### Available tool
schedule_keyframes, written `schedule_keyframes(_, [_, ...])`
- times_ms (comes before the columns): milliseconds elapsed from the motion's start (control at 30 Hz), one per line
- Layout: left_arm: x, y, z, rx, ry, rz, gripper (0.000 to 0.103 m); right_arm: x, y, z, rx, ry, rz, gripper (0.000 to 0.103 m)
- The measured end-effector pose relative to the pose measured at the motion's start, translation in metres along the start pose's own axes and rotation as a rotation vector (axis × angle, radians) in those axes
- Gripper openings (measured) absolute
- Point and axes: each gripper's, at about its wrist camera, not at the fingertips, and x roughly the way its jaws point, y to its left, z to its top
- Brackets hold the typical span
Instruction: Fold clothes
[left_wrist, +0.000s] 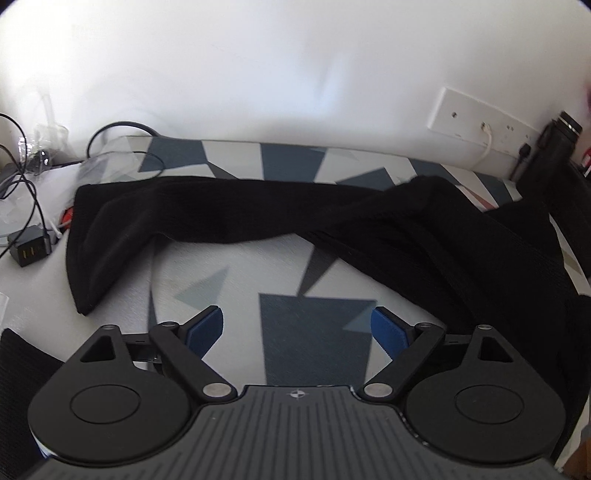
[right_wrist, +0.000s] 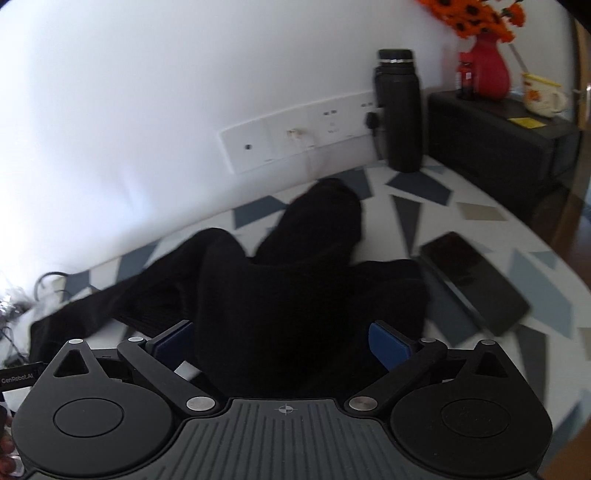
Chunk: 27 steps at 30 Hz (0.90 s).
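One black garment (left_wrist: 258, 206) lies crumpled across a table w/ a grey-and-blue triangle-pattern cover (left_wrist: 314, 343); one long section runs left along the far side, near the wall, and the bulk is heaped at right. Two grippers in play. Left gripper (left_wrist: 297, 326) hovers over bare cover, its blue pads (left_wrist: 207, 328) spread wide apart, nothing between them; the garment curves around that patch on left, far and right sides. Right gripper (right_wrist: 280, 339) sits low over the garment's bunched mass (right_wrist: 295, 288), blue pads (right_wrist: 388, 343) likewise spread, black cloth filling the gap btwn them; whether either pad touches fabric can't be told.

Counted on the right side: one black bottle (right_wrist: 399, 110) upright against the wall, one dark phone (right_wrist: 476, 280) flat on the cover just beside the garment's right edge, one low black cabinet (right_wrist: 502, 140) carrying one red vase w/ orange flowers (right_wrist: 487, 70), one small dark bottle w/ red cap (right_wrist: 466, 79) and one cream mug (right_wrist: 541, 94). One white socket strip (right_wrist: 295, 136) on the wall, w/ a white cable and a black plug in it.

Left side: one dark charger block (left_wrist: 29, 253) and a tangle of black cables (left_wrist: 26, 173) at the table's edge, near the garment's left end. Open cover shows mostly in front centre, and btwn phone and bottle at right.
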Motion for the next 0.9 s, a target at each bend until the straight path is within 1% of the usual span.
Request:
schedule_keyframes(33, [0.001,-0.004,-0.003,0.002,0.009,-0.008,0.093,-0.003,-0.004,-0.002,-0.002,-0.007,-0.010,0.102])
schedule_keyframes(200, [0.009,-0.022,-0.019,0.007,0.053,-0.070,0.100,-0.008,-0.032,-0.002,0.046,-0.021,-0.021,0.102])
schedule_keyframes(333, [0.016,-0.045,-0.024,0.019,0.077,-0.091,0.102,0.006,-0.064,0.005,0.109,0.000,0.030,0.102])
schedule_keyframes(400, [0.021,-0.061,-0.027,0.032,0.092,-0.093,0.102,0.017,-0.080,0.008,0.123,0.023,0.068,0.099])
schedule_keyframes(467, [0.026,-0.078,-0.030,0.040,0.108,-0.094,0.102,0.029,-0.096,0.013,0.130,0.046,0.108,0.090])
schedule_keyframes(533, [0.032,-0.095,-0.029,0.039,0.125,-0.095,0.102,0.041,-0.112,0.019,0.129,0.056,0.135,0.086])
schedule_keyframes(600, [0.039,-0.109,-0.026,0.018,0.136,-0.101,0.102,0.055,-0.128,0.026,0.135,0.072,0.163,0.080])
schedule_keyframes(633, [0.042,-0.116,-0.023,0.000,0.136,-0.101,0.102,0.064,-0.136,0.030,0.140,0.084,0.179,0.075])
schedule_keyframes(667, [0.046,-0.122,-0.020,-0.020,0.135,-0.100,0.102,0.074,-0.143,0.034,0.145,0.101,0.191,0.072])
schedule_keyframes(767, [0.055,-0.142,-0.011,-0.060,0.128,-0.093,0.102,0.097,-0.159,0.043,0.156,0.149,0.213,0.072])
schedule_keyframes(900, [0.064,-0.167,-0.005,-0.058,0.147,-0.064,0.102,0.128,-0.167,0.048,0.170,0.235,0.260,0.072])
